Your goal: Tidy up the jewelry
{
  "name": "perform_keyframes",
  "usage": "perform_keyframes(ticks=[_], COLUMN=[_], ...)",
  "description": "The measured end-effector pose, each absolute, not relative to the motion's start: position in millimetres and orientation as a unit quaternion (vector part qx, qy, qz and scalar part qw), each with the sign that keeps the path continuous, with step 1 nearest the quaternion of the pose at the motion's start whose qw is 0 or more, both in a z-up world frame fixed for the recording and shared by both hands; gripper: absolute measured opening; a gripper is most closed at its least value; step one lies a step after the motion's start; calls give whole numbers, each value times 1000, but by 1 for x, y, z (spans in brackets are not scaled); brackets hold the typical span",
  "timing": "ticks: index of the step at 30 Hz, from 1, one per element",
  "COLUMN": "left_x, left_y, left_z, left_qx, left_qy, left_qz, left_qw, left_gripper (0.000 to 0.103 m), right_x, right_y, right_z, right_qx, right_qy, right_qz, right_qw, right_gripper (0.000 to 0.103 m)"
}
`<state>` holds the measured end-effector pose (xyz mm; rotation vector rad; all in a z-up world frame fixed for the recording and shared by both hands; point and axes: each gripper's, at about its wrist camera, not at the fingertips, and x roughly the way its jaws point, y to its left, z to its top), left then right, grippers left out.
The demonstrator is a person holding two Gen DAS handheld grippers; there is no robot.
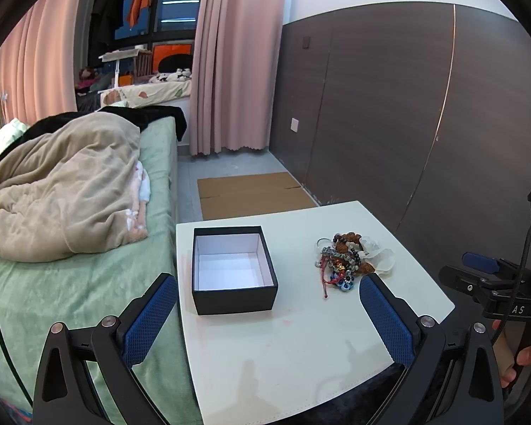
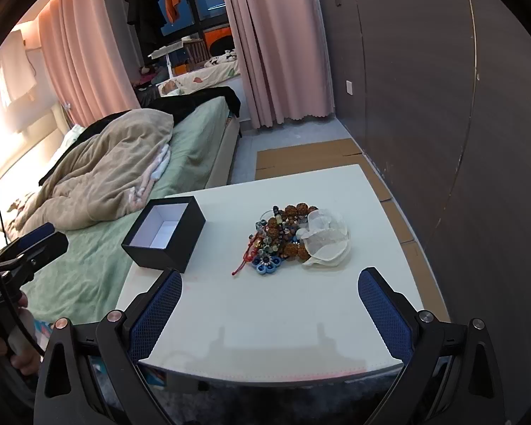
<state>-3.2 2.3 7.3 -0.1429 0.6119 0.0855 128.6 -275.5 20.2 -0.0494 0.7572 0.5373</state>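
Observation:
A pile of jewelry lies on the white table: brown bead bracelets, glass beads, a red cord, a blue flower piece and a white shell-like item. It also shows in the right wrist view. An open black box with a white inside stands empty to its left, seen too in the right wrist view. My left gripper is open and empty, above the table's near edge, facing the box. My right gripper is open and empty, short of the pile.
A bed with a beige blanket borders the table's left side. A dark panelled wall runs on the right. Flat cardboard lies on the floor beyond the table. Pink curtains hang at the back.

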Motion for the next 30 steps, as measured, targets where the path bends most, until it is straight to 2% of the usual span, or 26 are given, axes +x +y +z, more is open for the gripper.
perform_keyframes(ticks=[30], left_x=[-3], left_y=[4], left_z=[7], left_qx=[-68], left_qy=[298], left_qz=[45], left_qw=[951], left_gripper=[102], right_x=[129], right_y=[-278], right_z=[21], right_qx=[-21], right_qy=[366], right_qz=[265], right_qw=[892], right_gripper=[101])
